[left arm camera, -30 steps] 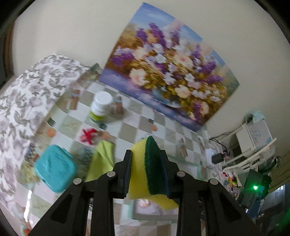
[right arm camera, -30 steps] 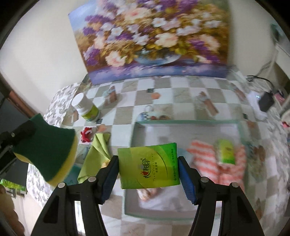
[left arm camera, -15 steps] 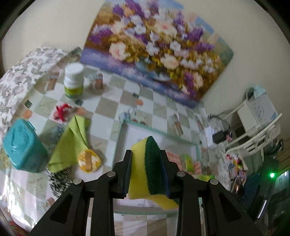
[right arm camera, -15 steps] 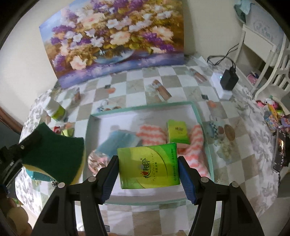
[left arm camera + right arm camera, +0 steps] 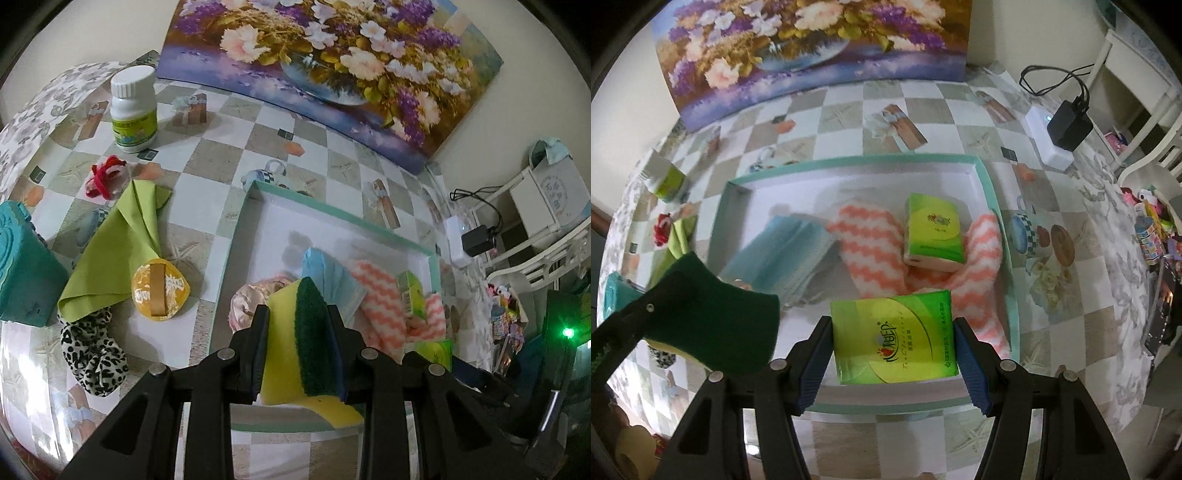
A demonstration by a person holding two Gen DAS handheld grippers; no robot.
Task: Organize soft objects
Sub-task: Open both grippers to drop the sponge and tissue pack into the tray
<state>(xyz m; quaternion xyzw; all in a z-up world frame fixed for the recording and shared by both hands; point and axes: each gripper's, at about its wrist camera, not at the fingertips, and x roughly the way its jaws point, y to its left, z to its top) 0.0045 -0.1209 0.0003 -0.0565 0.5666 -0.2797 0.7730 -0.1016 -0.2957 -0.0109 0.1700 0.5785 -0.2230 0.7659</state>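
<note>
Both grippers have swung in over the tray (image 5: 993, 206) since a second ago, when they were mostly looking at the table left of it. Left gripper (image 5: 298, 345) is clamped on the sponge (image 5: 295, 343), right gripper (image 5: 894, 341) squeezing the tissue pack (image 5: 894, 339), both hanging over the tray's near edge. Looks like drop-off is next. The green cloth (image 5: 118, 243) and leopard scrunchie (image 5: 92, 354) still sit outside on the left.

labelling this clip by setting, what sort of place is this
Most likely a room in a home, at a table. The table wears a checkered printed tablecloth, a large flower painting leans on the wall behind it, and a charger and a white shelf unit with household clutter stand beside it.
</note>
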